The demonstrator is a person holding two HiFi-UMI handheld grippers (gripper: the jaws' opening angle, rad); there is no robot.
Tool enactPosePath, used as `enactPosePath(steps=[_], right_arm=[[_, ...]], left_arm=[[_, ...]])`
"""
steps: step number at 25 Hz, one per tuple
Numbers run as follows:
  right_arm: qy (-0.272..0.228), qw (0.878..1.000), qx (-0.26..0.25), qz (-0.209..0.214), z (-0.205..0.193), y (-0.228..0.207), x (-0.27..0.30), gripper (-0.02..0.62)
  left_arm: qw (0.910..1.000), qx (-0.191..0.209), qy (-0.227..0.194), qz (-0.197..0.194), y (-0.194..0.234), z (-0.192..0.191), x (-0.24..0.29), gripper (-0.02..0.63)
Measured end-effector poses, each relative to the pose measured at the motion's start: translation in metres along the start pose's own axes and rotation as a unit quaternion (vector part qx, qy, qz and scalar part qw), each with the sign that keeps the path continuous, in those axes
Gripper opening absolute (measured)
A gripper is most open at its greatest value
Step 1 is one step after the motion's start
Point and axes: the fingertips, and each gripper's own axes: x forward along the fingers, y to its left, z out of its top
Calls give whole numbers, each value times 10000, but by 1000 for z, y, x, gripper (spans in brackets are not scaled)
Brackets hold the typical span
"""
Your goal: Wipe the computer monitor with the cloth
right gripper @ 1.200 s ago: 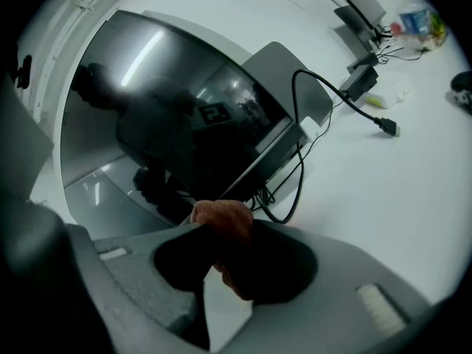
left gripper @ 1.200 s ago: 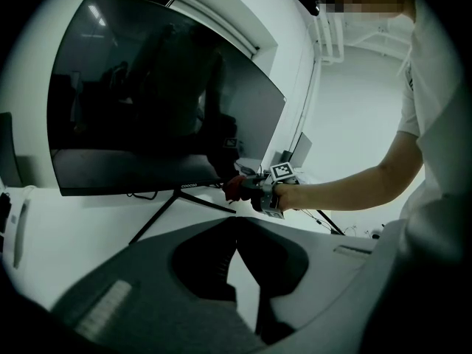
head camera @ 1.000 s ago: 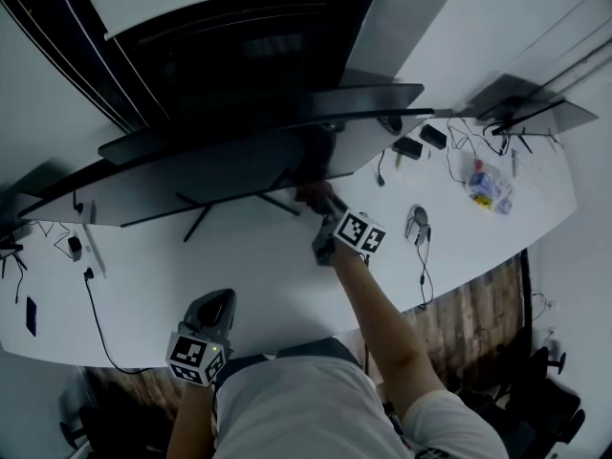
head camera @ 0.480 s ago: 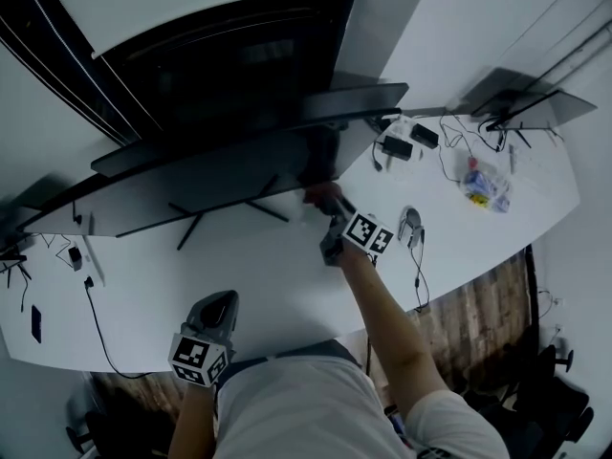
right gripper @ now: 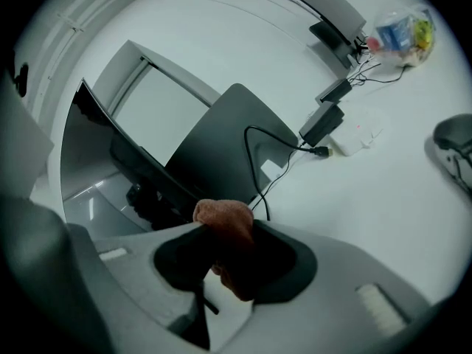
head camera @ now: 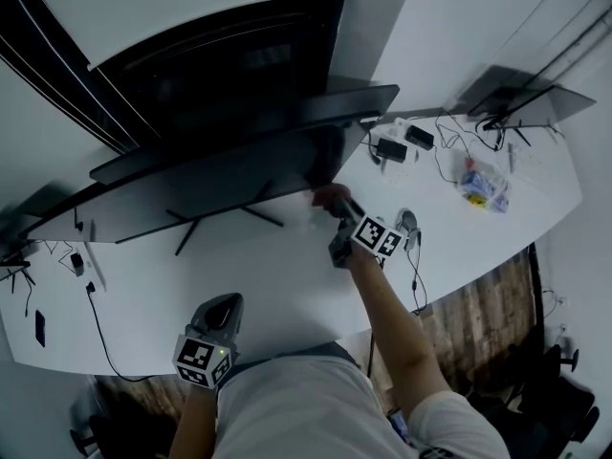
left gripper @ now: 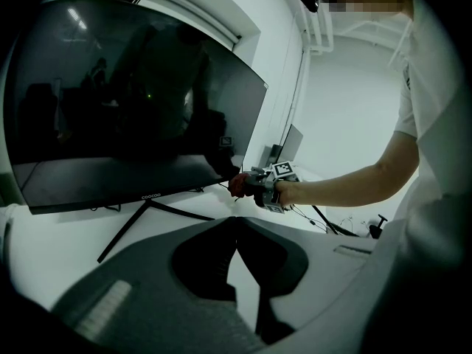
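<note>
A long white desk [head camera: 287, 275] fills the middle of the head view, with pale walls above it and wood-plank floor [head camera: 469, 314] at the lower right. The wide dark monitor [head camera: 220, 175] stands on thin splayed legs across the upper centre. The right gripper [head camera: 337, 208] has its fingers clamped on a bunched reddish cloth [right gripper: 225, 220], held just by the monitor's lower right corner; whether the cloth touches the screen cannot be told. The left gripper [head camera: 222, 304] hangs over the desk's near edge at the lower left, its fingers together with nothing between them. Power adapters [head camera: 390, 149] with cables, a clear bag [head camera: 481, 182] and a second dark screen [head camera: 521, 98] sit at the upper right.
</note>
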Motion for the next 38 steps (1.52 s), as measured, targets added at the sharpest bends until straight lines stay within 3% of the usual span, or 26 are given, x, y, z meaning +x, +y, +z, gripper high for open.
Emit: enactPosePath(steps=[17,29,38], right_arm=[[-467,9988,-51,149,46,3,-29,130],[-494,9960,541,512,46,19,-16,130],[-462,9963,237,689,57,51,-21,129]], left_arm=[[9999,81,-48,-106,-9,10,11,9],[9999,55,-97,-105,-7,8,6,9],[9998,39,-178,-111,-4,7,-7,9]])
